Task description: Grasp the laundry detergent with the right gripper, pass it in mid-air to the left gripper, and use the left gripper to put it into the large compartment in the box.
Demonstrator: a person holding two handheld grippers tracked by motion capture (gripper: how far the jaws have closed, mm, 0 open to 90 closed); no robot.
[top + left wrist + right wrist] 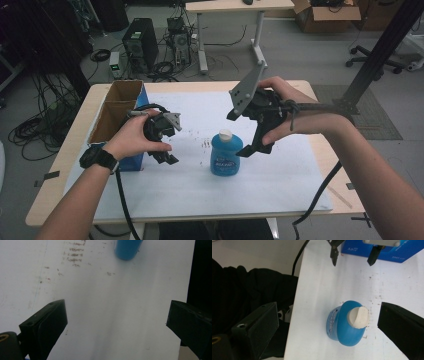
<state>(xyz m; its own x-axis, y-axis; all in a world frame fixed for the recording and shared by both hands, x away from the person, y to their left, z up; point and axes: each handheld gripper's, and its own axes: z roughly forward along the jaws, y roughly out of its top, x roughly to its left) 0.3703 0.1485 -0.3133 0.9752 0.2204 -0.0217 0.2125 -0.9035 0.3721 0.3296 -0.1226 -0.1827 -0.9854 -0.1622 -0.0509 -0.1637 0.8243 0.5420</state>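
I see a blue bottle (226, 160) with a white cap (359, 317), a white surface (200, 190) flecked brown, and a blue box (131, 161).

I am working in a lab or workshop room. Beyond the worktop (300, 87), at 11 o'clock, computer towers (140, 44) stand among loose cables (35, 131) on grey carpet. A second desk (235, 7), cardboard box (325, 14) and office-chair base (372, 56) sit behind.
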